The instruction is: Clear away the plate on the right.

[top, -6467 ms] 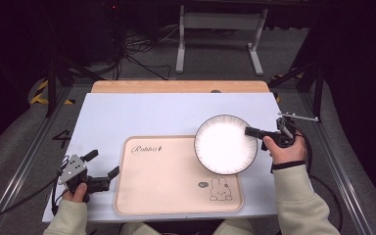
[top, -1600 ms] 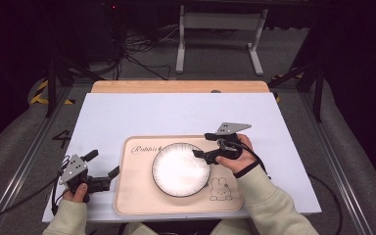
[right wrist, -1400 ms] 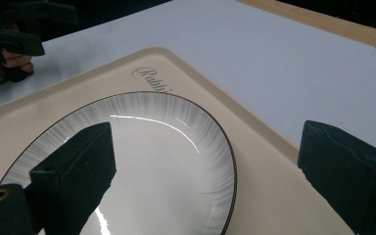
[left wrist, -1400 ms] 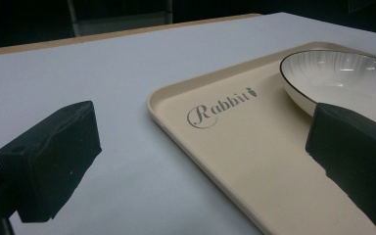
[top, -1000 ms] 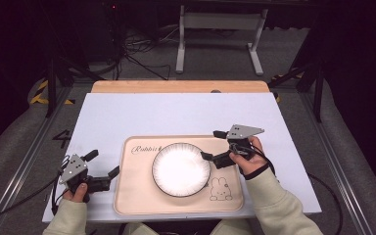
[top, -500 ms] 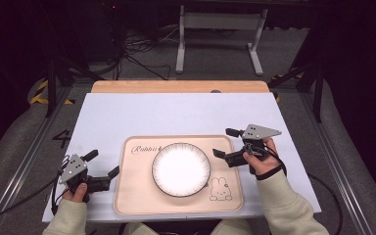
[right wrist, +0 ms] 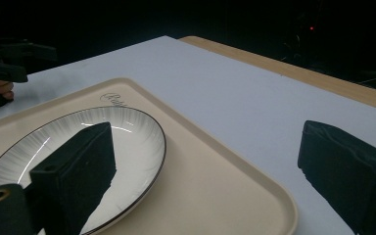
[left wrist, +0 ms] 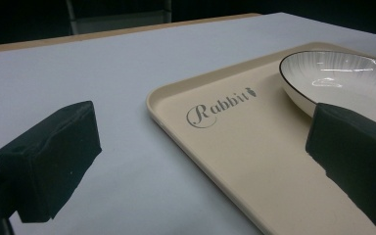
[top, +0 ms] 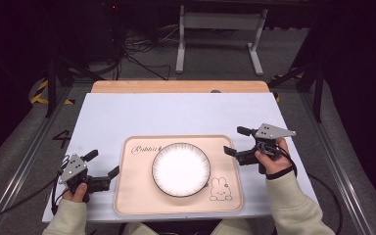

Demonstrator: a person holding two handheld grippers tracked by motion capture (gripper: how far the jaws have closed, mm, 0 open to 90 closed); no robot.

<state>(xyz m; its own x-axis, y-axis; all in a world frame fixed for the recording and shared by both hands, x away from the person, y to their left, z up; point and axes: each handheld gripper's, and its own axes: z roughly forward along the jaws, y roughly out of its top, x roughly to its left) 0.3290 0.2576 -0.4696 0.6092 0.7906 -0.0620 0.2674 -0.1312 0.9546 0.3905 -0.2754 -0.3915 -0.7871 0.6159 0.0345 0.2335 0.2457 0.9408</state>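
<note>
A beige tray (top: 127,196) printed with "Rabbit" lettering and a small rabbit drawing (top: 219,188) lies on the near half of the white table top (top: 176,112). On it, about at its middle, sits a round white plate (top: 181,169) with a thin dark rim and fine radial lines; the plate holds nothing. In the left gripper view the plate (left wrist: 342,81) is at the upper right on the tray (left wrist: 254,161), beyond the lettering.

The right gripper (top: 237,142) hangs over the tray's right edge, its jaws spread wide with nothing between them; in the right gripper view one jaw lies over the plate (right wrist: 132,142) and the other over bare table past the tray's corner (right wrist: 235,191). Half a second ago this gripper was a little closer to the plate's rim; a second and a half ago it was at the plate as the plate came to rest on the tray, and earlier it held the plate up over the tray's right corner. The left gripper (top: 101,165) sits just off the tray's left edge, jaws wide apart and empty, in the same place as in all the earlier pictures.

The far half of the table is bare white, ending in a wooden strip (top: 176,86) along the back edge. Narrow white margins run left and right of the tray, where the hands are; the tray's front edge lies near the table's front edge.
</note>
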